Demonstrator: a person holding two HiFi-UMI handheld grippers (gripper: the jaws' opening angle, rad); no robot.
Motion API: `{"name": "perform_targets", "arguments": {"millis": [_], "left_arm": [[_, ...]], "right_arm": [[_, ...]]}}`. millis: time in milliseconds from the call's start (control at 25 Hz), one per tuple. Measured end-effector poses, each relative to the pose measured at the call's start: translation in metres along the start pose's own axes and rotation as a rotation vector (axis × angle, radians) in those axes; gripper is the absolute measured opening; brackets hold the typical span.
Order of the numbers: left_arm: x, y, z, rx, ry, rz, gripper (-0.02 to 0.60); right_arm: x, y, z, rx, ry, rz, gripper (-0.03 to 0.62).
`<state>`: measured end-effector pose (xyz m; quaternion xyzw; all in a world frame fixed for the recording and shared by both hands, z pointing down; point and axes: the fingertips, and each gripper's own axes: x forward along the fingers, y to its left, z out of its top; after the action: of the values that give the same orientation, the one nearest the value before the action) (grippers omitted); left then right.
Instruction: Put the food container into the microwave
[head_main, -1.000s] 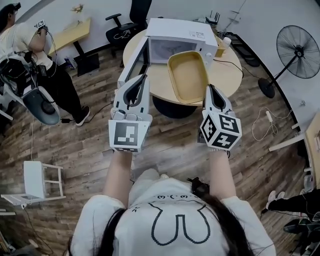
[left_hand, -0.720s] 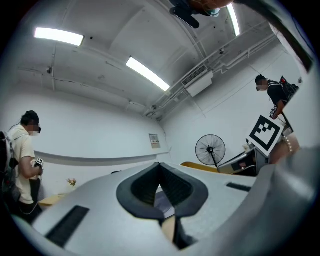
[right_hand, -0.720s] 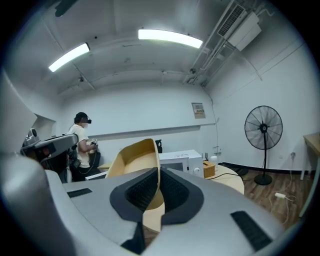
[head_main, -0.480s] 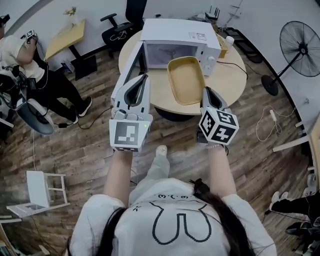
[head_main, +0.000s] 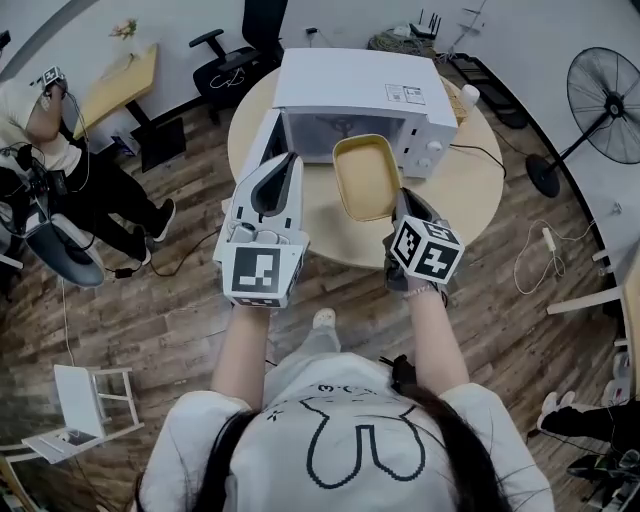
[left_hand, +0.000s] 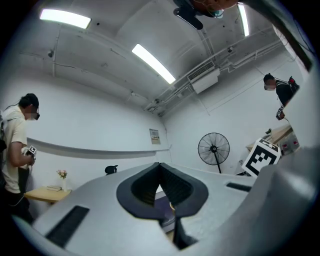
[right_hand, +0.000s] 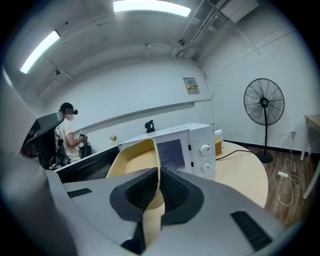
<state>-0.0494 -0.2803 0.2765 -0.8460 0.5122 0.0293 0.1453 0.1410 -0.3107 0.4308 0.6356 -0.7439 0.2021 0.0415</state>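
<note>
A white microwave (head_main: 355, 95) stands on a round wooden table (head_main: 470, 190) with its door (head_main: 258, 160) swung open to the left. The yellow food container (head_main: 366, 175) hangs tilted in front of the oven's opening, its far end at the cavity mouth. My right gripper (head_main: 403, 197) is shut on the container's near right rim. The right gripper view shows the rim (right_hand: 156, 165) pinched between the pads, with the microwave (right_hand: 200, 145) just beyond. My left gripper (head_main: 290, 160) is shut and holds nothing, raised beside the open door, left of the container.
A standing fan (head_main: 605, 105) is on the floor at the right. A small bottle (head_main: 465, 97) sits behind the microwave. A person (head_main: 50, 130) stands at the far left near a desk. An office chair (head_main: 240, 55) is behind the table, a white stool (head_main: 80, 400) at lower left.
Both grippers and the container have moved forward toward the microwave; the container's far end now reaches the opening. The table and microwave appear closer.
</note>
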Motion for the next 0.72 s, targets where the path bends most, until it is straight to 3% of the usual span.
{"name": "perform_targets", "arguments": {"millis": [400,720], "left_arm": [[0.071,0.036,-0.024,-0.045,0.008,-0.018,0.008],[0.099,0.054,-0.039,-0.072,0.020,-0.019,0.008]], "right_arm": [[0.093,-0.022,-0.013,0.073,0.119,-0.036,0.037],[0.140,-0.030,-0.021,0.113,0.169,-0.062,0.038]]}}
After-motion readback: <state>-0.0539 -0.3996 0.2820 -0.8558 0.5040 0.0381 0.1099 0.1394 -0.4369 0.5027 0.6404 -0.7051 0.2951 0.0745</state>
